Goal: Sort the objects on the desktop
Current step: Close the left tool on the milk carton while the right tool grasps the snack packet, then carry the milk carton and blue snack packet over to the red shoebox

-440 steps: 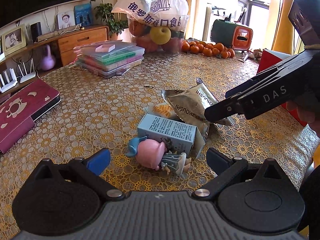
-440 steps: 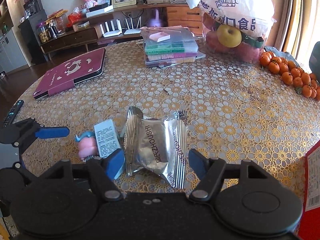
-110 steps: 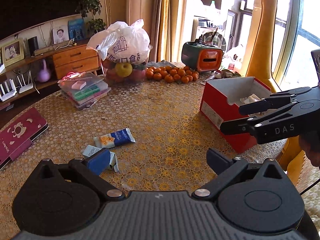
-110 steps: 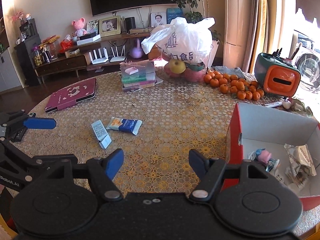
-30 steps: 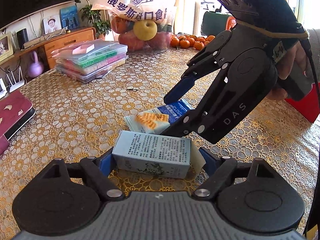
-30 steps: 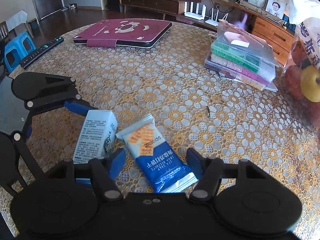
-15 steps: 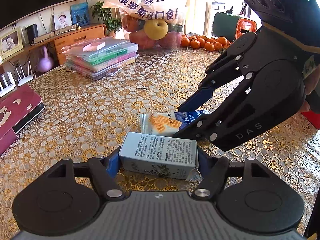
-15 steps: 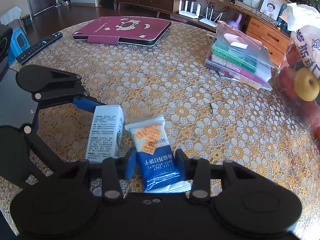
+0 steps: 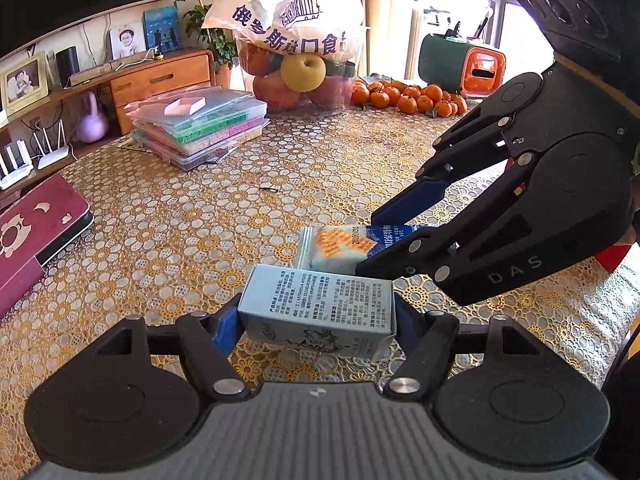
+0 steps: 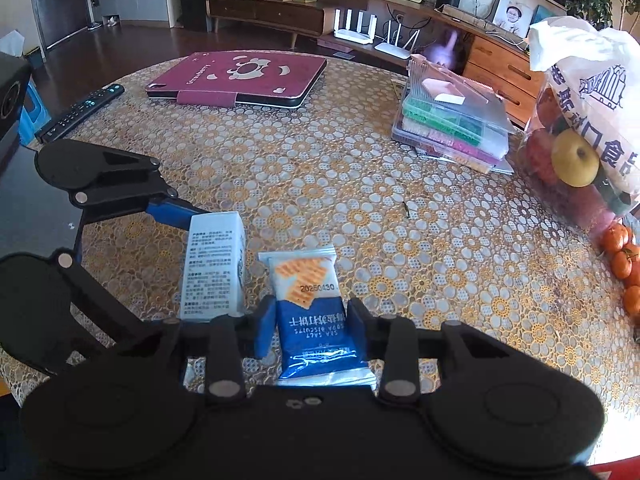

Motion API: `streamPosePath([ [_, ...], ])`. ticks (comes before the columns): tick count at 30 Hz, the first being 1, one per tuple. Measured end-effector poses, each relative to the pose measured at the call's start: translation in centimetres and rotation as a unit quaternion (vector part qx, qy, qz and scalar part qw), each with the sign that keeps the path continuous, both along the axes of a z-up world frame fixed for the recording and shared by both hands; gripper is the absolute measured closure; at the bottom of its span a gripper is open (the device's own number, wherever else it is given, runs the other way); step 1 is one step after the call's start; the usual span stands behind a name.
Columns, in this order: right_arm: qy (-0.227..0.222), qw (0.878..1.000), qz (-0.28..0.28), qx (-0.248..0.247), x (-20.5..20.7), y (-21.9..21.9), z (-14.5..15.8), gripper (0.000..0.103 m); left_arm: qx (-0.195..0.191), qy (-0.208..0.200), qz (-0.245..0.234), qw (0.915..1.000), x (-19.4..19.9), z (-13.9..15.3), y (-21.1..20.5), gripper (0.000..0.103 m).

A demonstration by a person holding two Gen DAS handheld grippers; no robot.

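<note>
A pale blue carton (image 9: pixel 318 306) with small printed text sits between the blue pads of my left gripper (image 9: pixel 316 322), which is shut on its two ends. From the right wrist view the same carton (image 10: pixel 214 270) stands left of the cracker packet. That blue and white cracker packet (image 10: pixel 310 308) is pinched at its blue half by my right gripper (image 10: pixel 310 330). In the left wrist view the right gripper (image 9: pixel 370 240) reaches in from the right, shut on the packet (image 9: pixel 340 246) just behind the carton.
A stack of clear plastic boxes (image 9: pixel 200 128), a bag of fruit (image 9: pixel 298 44) and a heap of oranges (image 9: pixel 408 96) lie at the back of the table. A maroon case (image 10: pixel 240 78) and a remote (image 10: pixel 80 112) lie on the left side.
Both grippers have narrowed from open around the carton and the packet to shut on them. Carton and packet sit a little higher in the views.
</note>
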State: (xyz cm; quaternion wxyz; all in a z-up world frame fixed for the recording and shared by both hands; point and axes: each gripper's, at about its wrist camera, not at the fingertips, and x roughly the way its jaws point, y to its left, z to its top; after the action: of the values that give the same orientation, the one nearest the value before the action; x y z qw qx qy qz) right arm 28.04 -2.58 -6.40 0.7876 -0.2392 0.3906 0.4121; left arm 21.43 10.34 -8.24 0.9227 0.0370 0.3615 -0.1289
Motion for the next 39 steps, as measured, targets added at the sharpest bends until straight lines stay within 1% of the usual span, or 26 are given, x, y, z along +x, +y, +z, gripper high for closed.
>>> streamPosePath([
  [6,-0.020,1.000,-0.011,0.003,-1.8,-1.4,1.9,0.066,-0.007,-0.004,0.001,1.0000,-1.1,1.7,-0.6,0.030],
  [14,-0.035,0.999,-0.027,0.013,-4.5,-3.9,4.3,0.066,-0.008,-0.013,-0.004,0.9999,-3.2,4.2,-2.0,0.030],
  [20,-0.048,0.997,-0.050,0.021,-6.7,-6.0,6.0,0.066,-0.011,-0.017,-0.009,0.9998,-5.0,5.9,-3.1,0.030],
  [25,-0.040,0.995,-0.078,0.038,-8.5,-8.1,7.1,0.066,-0.013,-0.019,-0.015,0.9996,-6.8,7.4,-4.4,0.030],
  [30,-0.045,0.993,-0.092,0.057,-10.4,-10.2,8.2,0.066,-0.012,-0.022,-0.023,0.9994,-8.3,8.7,-6.1,0.030],
  [34,-0.048,0.991,-0.104,0.063,-11.4,-11.5,8.9,0.066,-0.010,-0.039,-0.032,0.9987,-9.7,10.0,-7.6,0.030],
  [35,-0.047,0.990,-0.113,0.068,-12.0,-12.5,9.4,0.066,-0.010,-0.041,-0.035,0.9985,-9.9,10.3,-8.0,0.030],
  [39,-0.048,0.987,-0.137,0.073,-13.1,-14.6,10.1,0.066,-0.013,-0.042,-0.049,0.9978,-10.6,11.4,-9.6,0.030],
])
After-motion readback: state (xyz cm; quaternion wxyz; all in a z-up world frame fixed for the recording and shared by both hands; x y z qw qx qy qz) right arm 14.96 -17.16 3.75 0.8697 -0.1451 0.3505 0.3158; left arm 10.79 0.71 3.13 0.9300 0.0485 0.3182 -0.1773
